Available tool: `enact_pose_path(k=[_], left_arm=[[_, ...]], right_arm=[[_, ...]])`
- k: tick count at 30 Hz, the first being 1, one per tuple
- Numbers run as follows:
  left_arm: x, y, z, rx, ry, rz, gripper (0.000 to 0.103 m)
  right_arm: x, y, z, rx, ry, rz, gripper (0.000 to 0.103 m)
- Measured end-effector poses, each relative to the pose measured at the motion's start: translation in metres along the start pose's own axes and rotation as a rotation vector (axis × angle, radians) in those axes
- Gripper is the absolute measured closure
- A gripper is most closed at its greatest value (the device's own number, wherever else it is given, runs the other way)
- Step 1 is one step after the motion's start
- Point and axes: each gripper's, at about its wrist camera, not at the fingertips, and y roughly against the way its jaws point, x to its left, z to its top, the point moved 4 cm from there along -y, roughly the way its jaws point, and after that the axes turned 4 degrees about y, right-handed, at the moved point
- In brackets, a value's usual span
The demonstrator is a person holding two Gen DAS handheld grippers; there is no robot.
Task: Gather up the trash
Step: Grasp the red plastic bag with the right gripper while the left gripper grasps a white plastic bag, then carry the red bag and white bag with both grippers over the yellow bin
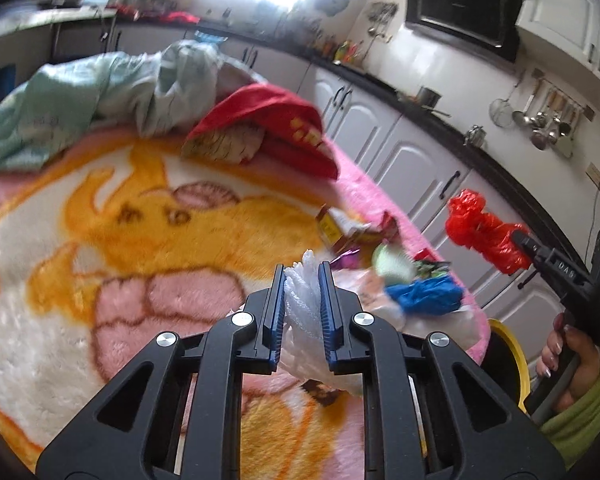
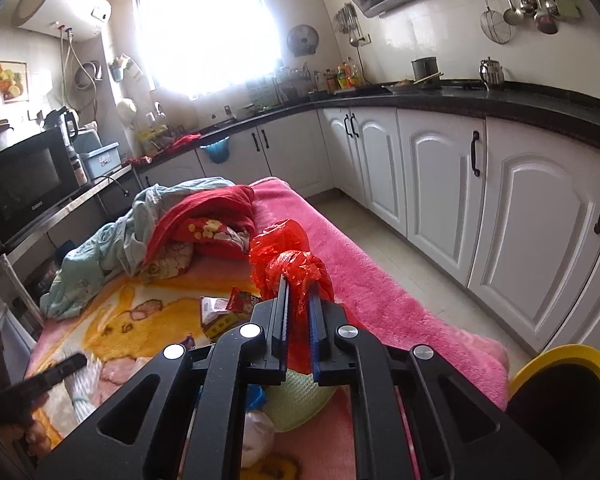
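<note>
- A crumpled pale green cloth (image 1: pixel 72 108) lies at the far left of the blanket (image 1: pixel 100 216), a fleecy cover with an orange and pink cartoon print.
- Just right of it sits a red cloth (image 1: pixel 284 128), bunched over a flowered fabric.
- The left gripper (image 1: pixel 302 276) is clamped on a wad of white foam netting (image 1: pixel 304 304); the blue pads press it from both sides and it is raised above the blanket.
- Right of that grip, loose trash rests on the blanket near its pink edge: a small yellow and red carton (image 1: pixel 332 228), a pale green net (image 1: pixel 392 266), a crumpled blue bag (image 1: pixel 424 294) and a whitish plastic bag (image 1: pixel 380 304) under it.
- Further right, the right gripper (image 2: pixel 300 284) is closed tight on a red plastic bag (image 2: pixel 288 256), which bulges out above its fingertips, clear of the blanket.
- In the left wrist view a hand (image 1: pixel 568 360) in a green sleeve (image 1: pixel 580 420) holds that gripper's handle.
- A yellow-rimmed bin (image 2: pixel 568 376) stands on the floor beside the blanket's right edge, below white cabinets (image 2: pixel 500 208).
</note>
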Motion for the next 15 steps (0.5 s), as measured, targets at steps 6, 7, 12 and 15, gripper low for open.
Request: enact_pose_path(k=[6,7,12,15], left_arm=[[-0.033,0.002,0.002,-0.020,-0.069,-0.043,0.093],[-0.038,0.002,0.002,-0.022,-0.076,-0.051,0.093],[-0.071,0.000,-0.002,-0.022,-0.130,-0.098,0.093],[-0.092,-0.001,-0.001,-0.028,-0.162,-0.129,0.093]], right_arm=[[-0.008,0.030,-0.008,-0.017,-0.015,-0.007,0.095],[-0.009,0.033,-0.009,-0.017,-0.017,-0.008,0.095],[-0.024,0.058,-0.017,-0.023,-0.037,-0.032,0.095],[-0.035,0.073,-0.021,-0.029,-0.050,-0.056,0.095]])
